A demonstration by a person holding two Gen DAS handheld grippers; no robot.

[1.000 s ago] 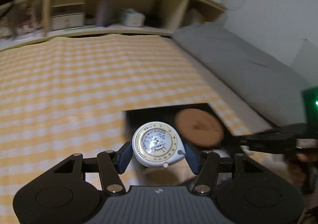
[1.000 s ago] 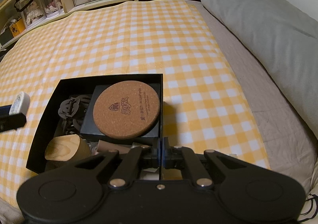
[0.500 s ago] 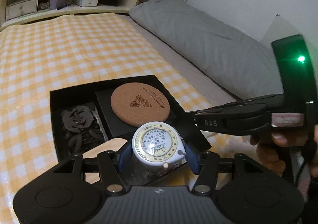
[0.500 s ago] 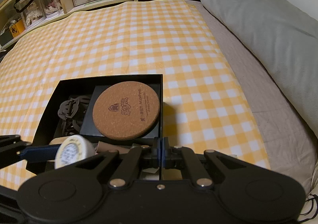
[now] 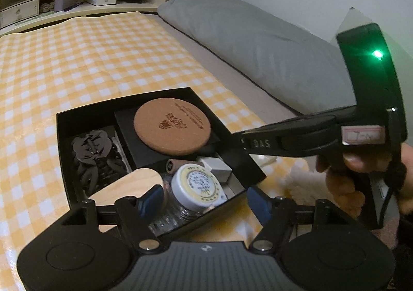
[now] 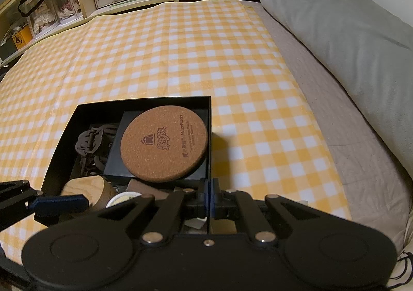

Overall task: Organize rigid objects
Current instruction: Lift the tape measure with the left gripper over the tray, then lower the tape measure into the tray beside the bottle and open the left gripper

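Two grippers: your left gripper (image 5: 204,196) is opening, releasing the tape measure (image 5: 198,186) into the black box (image 5: 247,169); next, withdraw it clear, right gripper (image 6: 208,199) shut, empty.

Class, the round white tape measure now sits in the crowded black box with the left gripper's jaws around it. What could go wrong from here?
1. The tape measure rests tilted on a glass jar, so it may slide.
2. The left gripper, jaws opening, sits between the wooden block and the black box wall; withdrawing could knock either.
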